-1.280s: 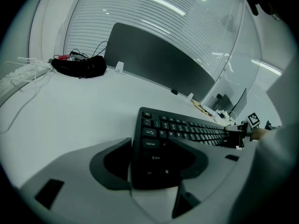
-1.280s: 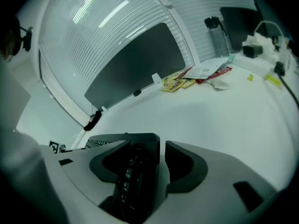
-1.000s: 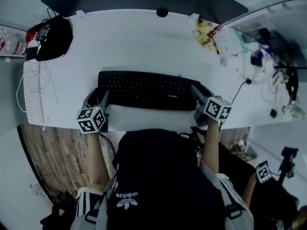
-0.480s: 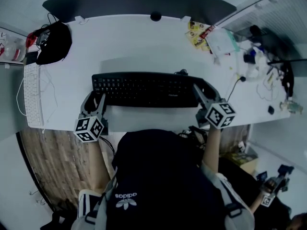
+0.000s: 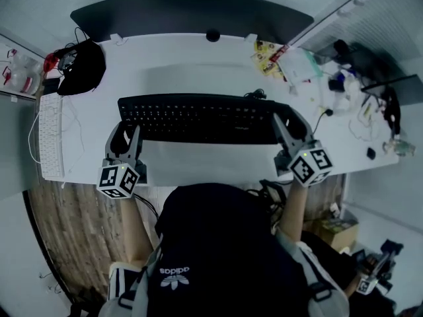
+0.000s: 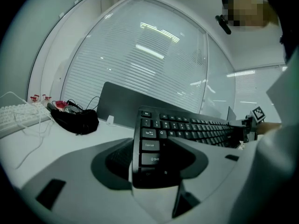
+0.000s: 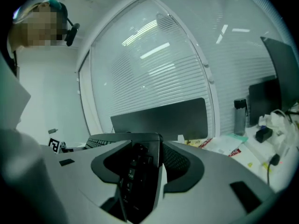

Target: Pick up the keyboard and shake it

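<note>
Gripping the keyboard (image 5: 198, 117) ends with left gripper (image 5: 125, 136) and right gripper (image 5: 289, 125). Holding it over the desk (image 5: 185, 65), near the front edge.

A big white desk (image 5: 198, 58) stands on a brown wooden floor (image 5: 69, 226). A dark board (image 5: 192, 15) runs along its far edge. White blinds (image 6: 140, 55) hang behind.

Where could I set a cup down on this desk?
Bare desk lies between the black keyboard and the rear panel, right of the black bag. The right end is crowded with packets and papers; a white keyboard fills the left edge.
</note>
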`<state>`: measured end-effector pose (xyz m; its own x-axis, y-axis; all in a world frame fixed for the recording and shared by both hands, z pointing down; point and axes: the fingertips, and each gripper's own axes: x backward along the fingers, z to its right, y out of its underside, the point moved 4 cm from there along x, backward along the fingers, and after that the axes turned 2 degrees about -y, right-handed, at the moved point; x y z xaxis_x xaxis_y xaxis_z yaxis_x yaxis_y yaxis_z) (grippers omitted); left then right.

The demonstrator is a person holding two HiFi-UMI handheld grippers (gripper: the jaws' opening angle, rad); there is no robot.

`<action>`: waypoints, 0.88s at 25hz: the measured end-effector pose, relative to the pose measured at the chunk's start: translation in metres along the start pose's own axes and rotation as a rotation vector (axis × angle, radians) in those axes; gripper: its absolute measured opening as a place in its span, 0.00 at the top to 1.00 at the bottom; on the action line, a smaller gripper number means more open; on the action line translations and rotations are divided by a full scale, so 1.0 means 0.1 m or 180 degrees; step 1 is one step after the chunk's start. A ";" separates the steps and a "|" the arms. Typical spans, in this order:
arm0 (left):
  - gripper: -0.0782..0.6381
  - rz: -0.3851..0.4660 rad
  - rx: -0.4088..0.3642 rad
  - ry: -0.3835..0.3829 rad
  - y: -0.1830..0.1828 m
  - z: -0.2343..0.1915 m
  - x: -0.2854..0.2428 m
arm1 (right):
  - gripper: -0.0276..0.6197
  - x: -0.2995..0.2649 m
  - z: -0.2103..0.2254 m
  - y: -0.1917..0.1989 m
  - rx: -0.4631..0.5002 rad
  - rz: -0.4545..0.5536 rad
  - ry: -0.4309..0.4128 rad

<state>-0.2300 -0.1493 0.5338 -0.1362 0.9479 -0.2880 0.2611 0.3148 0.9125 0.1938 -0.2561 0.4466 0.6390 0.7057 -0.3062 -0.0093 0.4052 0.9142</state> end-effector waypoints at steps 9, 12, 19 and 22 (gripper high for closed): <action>0.58 0.0680 -0.0196 0.0141 -0.77 0.03 0.09 | 0.65 0.20 -0.32 -0.69 0.0429 0.0631 -0.0045; 0.58 0.0843 -0.0242 0.0210 -0.97 0.07 0.16 | 0.65 0.33 -0.43 -0.85 0.0562 0.0807 -0.0035; 0.58 0.1211 -0.0337 0.0324 -1.38 0.10 0.31 | 0.65 0.55 -0.72 -1.19 0.0841 0.1186 -0.0048; 0.58 0.1428 -0.0349 0.0391 -1.54 0.13 0.35 | 0.65 0.65 -0.83 -1.34 0.1038 0.1413 -0.0067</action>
<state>-0.2628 -0.1642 0.3792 -0.1469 0.9741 0.1718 0.2185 -0.1374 0.9661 0.1724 -0.2159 0.2825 0.6433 0.7545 0.1297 -0.0447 -0.1321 0.9902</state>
